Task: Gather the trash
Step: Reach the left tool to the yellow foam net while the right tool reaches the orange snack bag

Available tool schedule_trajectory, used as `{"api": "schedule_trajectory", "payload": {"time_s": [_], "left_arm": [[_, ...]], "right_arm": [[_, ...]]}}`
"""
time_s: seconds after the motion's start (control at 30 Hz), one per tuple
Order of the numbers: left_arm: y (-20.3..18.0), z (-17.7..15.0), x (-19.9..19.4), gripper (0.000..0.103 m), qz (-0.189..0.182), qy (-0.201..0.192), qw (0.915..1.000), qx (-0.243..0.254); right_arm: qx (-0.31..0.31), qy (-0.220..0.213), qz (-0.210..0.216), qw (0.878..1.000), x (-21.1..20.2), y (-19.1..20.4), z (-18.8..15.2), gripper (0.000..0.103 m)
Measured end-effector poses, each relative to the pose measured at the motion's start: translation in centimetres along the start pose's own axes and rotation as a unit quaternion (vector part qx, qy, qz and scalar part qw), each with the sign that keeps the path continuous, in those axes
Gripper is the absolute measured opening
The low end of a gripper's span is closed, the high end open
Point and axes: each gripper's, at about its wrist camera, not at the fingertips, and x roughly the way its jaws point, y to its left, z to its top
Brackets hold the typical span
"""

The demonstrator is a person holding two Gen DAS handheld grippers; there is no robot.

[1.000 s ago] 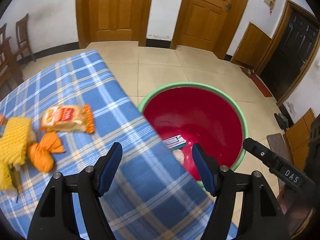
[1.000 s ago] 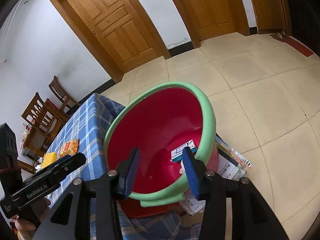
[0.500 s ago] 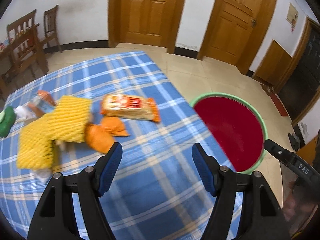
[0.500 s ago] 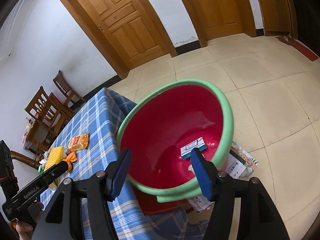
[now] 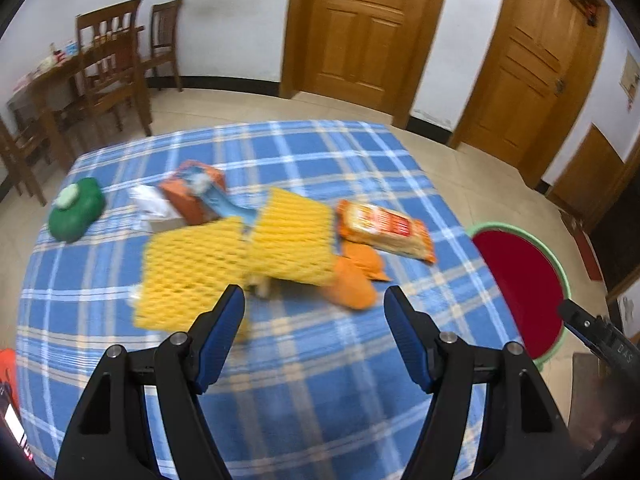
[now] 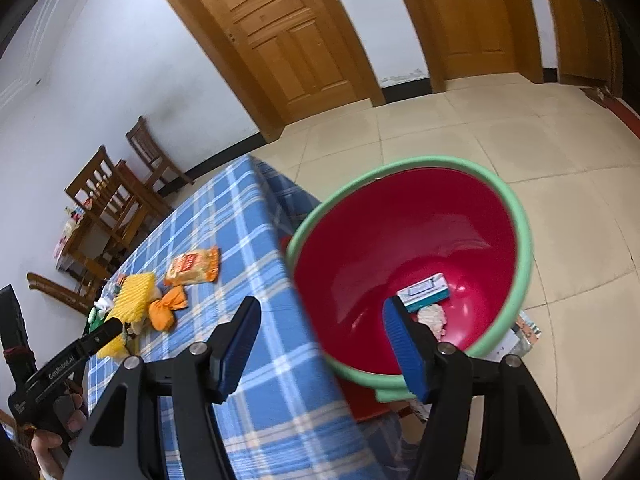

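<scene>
Left gripper: lower centre of the left view, jaws spread wide, nothing between them, above a blue checked tablecloth. Trash, centre of that view: yellow foam netting, somewhat blurred; an orange wrapper touching its right edge; an orange snack packet just right of the netting; an orange carton and white crumpled paper behind it, upper left of centre; a green pouch with a pale cap at far left, apart from the rest. Red basin with green rim: right edge of the frame, beyond the table's edge. Right gripper: lower centre of the right view, jaws likewise released and empty, one finger before the tablecloth, the other before the basin. Basin contents, right view: a small white and teal box and a pale crumpled wad just below it. Wooden chairs: upper left. Wooden doors: top.
</scene>
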Motion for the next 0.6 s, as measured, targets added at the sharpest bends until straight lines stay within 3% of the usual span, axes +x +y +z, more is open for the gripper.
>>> {"api": "schedule_trajectory", "payload": {"time_s": [0.6], "left_arm": [[8.3,0.9,3.0,0.073,0.07,0.022,0.9957,-0.057]], "right_arm": [[-0.092,0.044,0.028,0.994,5.0,8.2,1.8,0.075]]}}
